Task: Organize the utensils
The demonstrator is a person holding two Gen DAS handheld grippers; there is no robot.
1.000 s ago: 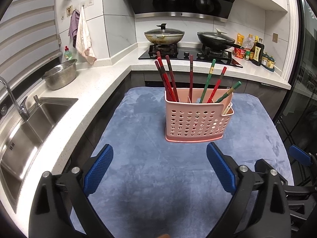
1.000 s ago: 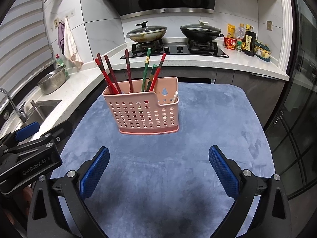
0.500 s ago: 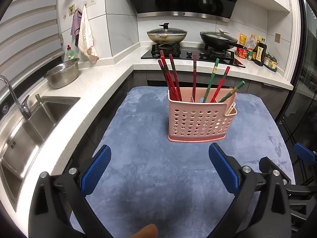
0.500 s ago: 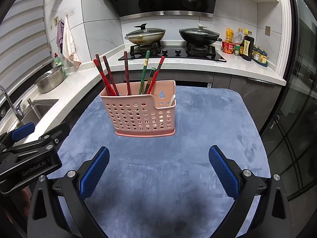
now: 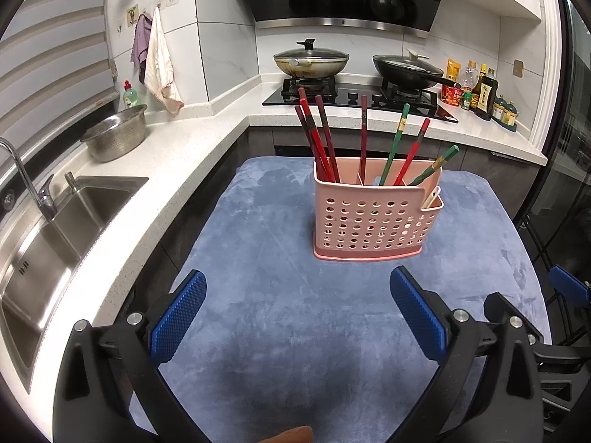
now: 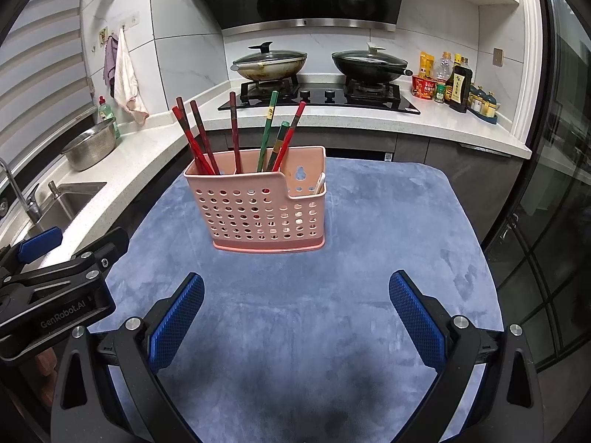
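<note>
A pink perforated utensil basket [image 5: 373, 217] [image 6: 264, 210] stands upright on the blue mat [image 5: 280, 317] [image 6: 388, 229]. Several red and green chopsticks [image 5: 325, 140] [image 6: 273, 133] stand in its main compartments. A pale utensil tip [image 5: 431, 198] [image 6: 320, 184] sits in its lower right-hand side pocket. My left gripper [image 5: 297, 317] is open and empty, in front of the basket and apart from it. My right gripper [image 6: 295, 317] is open and empty, also in front of the basket. The left gripper's body shows at the left of the right wrist view [image 6: 55, 288].
A white counter [image 5: 122, 199] with a sink [image 5: 62, 229], a tap and a steel colander [image 5: 116, 136] runs along the left. A stove with two lidded pans [image 5: 312, 61] and several bottles [image 5: 480, 92] is at the back. A glass door [image 6: 546, 221] is at the right.
Both grippers have drawn back and up a little from the basket, which now sits slightly farther off. Both stay open and empty. The basket has not moved.
</note>
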